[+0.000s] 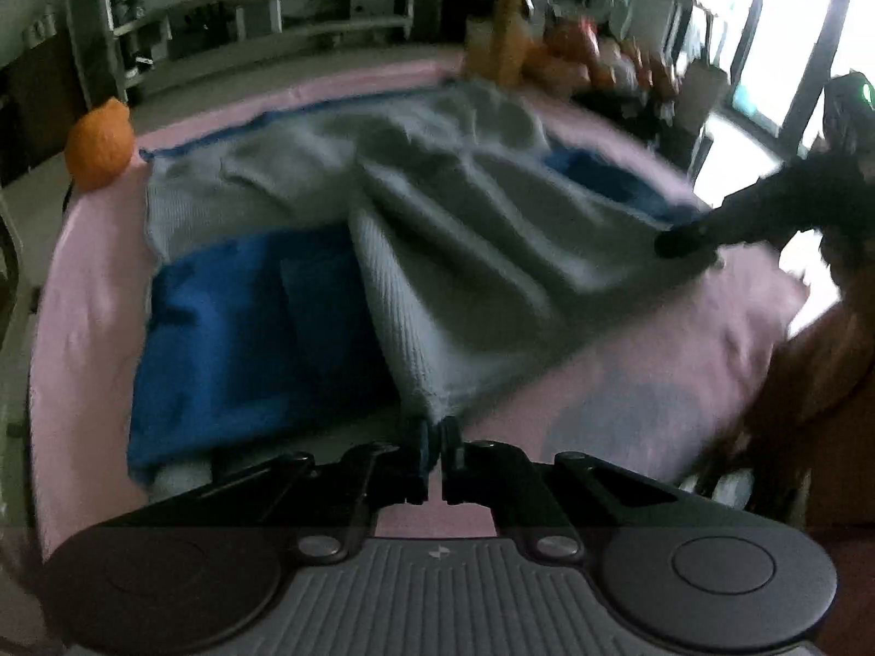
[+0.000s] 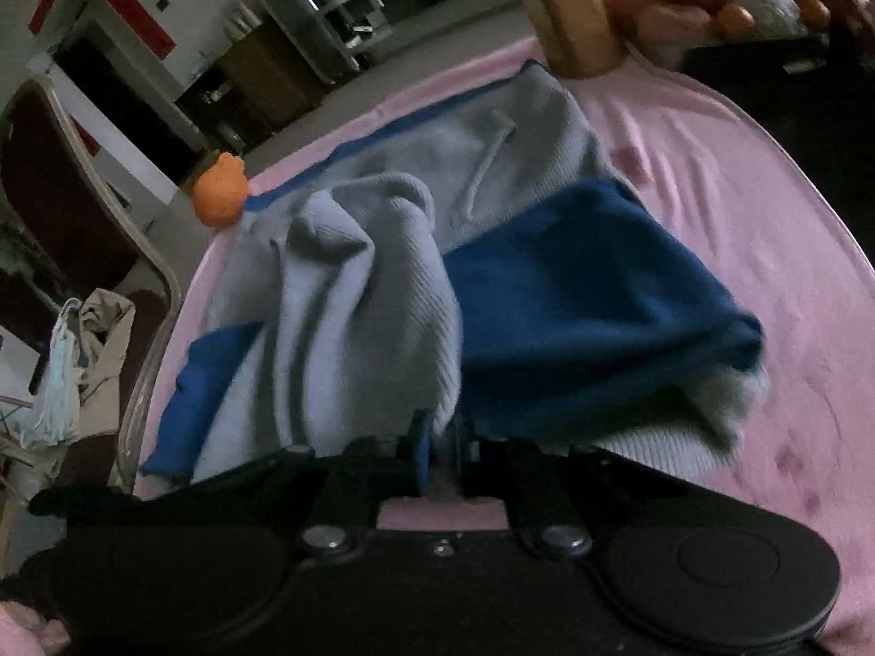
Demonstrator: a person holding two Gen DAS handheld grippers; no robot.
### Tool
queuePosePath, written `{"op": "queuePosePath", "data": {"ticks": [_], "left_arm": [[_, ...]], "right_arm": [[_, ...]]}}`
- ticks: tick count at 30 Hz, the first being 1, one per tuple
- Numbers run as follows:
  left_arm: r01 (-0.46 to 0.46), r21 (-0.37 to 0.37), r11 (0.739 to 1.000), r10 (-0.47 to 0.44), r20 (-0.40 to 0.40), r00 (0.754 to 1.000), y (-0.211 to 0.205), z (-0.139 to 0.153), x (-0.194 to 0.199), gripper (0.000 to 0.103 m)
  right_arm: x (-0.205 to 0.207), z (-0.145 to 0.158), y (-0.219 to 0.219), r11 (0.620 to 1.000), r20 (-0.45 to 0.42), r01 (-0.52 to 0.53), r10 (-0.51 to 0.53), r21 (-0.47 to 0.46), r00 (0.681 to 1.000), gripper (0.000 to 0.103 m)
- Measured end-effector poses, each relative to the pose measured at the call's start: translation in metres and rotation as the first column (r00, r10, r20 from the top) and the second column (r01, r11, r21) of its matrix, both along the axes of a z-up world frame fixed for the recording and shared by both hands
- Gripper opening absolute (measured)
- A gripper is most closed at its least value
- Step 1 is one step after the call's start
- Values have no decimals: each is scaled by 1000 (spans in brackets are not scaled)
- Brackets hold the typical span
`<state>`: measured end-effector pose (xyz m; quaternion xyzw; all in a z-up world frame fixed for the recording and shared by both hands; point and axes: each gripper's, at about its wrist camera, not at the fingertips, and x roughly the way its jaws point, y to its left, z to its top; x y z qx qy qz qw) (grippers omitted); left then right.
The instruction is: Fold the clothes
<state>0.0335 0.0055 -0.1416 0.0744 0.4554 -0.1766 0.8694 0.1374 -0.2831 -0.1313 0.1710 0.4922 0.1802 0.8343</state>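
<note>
The left gripper [image 1: 436,432] is clenched on the near edge of the grey-and-blue garment [image 1: 437,229], the knit drawn taut up from its fingertips. The right gripper [image 2: 440,437] is likewise clamped on a bunched grey fold with blue trim, seen at the far right in the left view. The garment is spread, rumpled, over the pink cloth [image 1: 656,382], an orange toy [image 1: 99,145] at its far left corner. Folding seems barely begun: no neat fold is laid yet.

Sweater [image 1: 448,229] on cloth-covered table [image 1: 656,372]; plush toy [image 1: 99,143] behind
</note>
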Motion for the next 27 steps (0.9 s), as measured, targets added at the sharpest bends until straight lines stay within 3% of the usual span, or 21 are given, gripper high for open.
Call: {"op": "queuePosePath", "data": {"ticks": [2, 4, 8, 10, 13, 14, 15, 20, 23, 24, 27], "left_arm": [[9, 78, 997, -5, -53, 999, -3, -17, -2, 4], [16, 105, 994, -12, -43, 999, -4, -18, -5, 8], [-36, 3, 999, 36, -18, 999, 13, 1, -10, 23], [-53, -73, 996, 54, 12, 998, 20, 14, -15, 30], [-50, -171, 984, 62, 67, 996, 19, 26, -9, 37], [-54, -180, 982, 69, 74, 995, 15, 26, -1, 37], [-66, -174, 983, 79, 68, 995, 8, 24, 10, 37], [-167, -38, 985, 167, -12, 986, -15, -12, 53, 33], [-184, 70, 981, 183, 9, 983, -19, -25, 51, 42], [-184, 73, 980, 184, 9, 983, -17, -23, 49, 42], [-202, 65, 977, 203, 2, 979, -8, -17, 40, 40]], "right_arm": [[-3, -12, -1, 999, -60, -12, 10, -34, 998, 8], [-6, -23, -1, 997, -110, -29, 21, -73, 994, 9], [-7, -18, -5, 992, -82, -9, -1, -126, 997, 24], [-10, -8, -16, 997, -52, 33, -36, -67, 998, 25], [-10, 2, -24, 998, 1, 60, -60, 35, 998, 25], [-9, 4, -26, 996, 19, 64, -66, 63, 998, 15], [-8, 6, -24, 994, 29, 61, -64, 88, 998, 7], [15, -7, 13, 998, 5, 28, -28, 55, 1000, 6], [25, -21, 29, 994, -10, 43, -44, -99, 999, 7], [27, -27, 33, 986, -22, 43, -47, -163, 999, 1], [21, -27, 41, 972, 4, 25, -25, -235, 1000, 4]]}}
